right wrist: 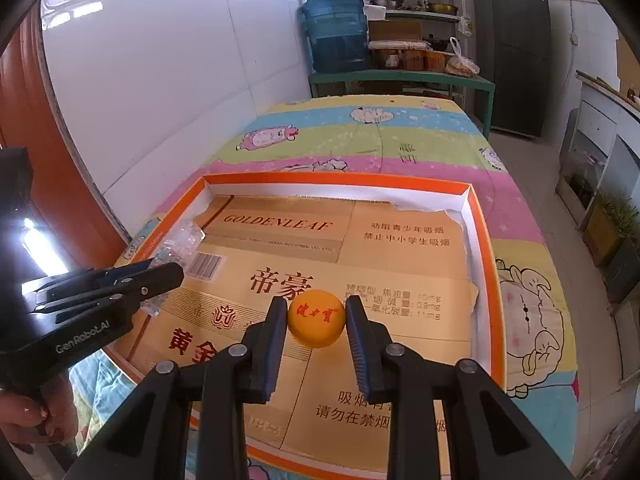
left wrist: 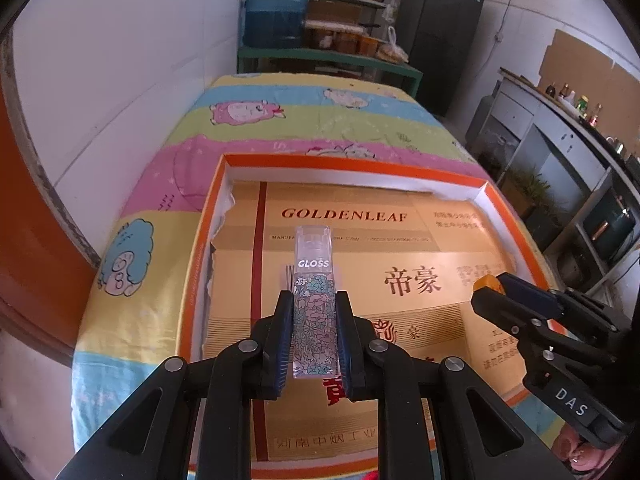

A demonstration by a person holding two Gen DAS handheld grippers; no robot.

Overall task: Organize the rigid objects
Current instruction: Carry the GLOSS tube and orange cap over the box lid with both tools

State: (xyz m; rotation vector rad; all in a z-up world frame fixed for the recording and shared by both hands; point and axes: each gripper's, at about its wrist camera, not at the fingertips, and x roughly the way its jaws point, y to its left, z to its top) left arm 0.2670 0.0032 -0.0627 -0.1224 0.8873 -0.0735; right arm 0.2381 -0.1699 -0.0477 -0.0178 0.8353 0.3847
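Observation:
My left gripper point(left wrist: 314, 300) is shut on a clear floral bottle marked GLOSS point(left wrist: 314, 308), held above the orange-rimmed box point(left wrist: 320, 162). My right gripper point(right wrist: 316, 308) is shut on an orange ball with red characters point(right wrist: 317, 323), above the right half of the same box point(right wrist: 336, 178). The right gripper also shows at the right of the left wrist view point(left wrist: 486, 286), with the ball's edge point(left wrist: 488, 281) peeking out. The left gripper shows at the left of the right wrist view point(right wrist: 176, 270), the clear bottle point(right wrist: 182, 242) in it.
The box is lined with gold cardboard point(left wrist: 360, 264) and lies on a striped cartoon bedsheet point(left wrist: 320, 116). A white wall point(left wrist: 120, 60) runs along the left. A blue water jug point(left wrist: 276, 4) and shelves stand behind, a dark fridge point(left wrist: 440, 28) beyond, counters point(left wrist: 560, 128) at right.

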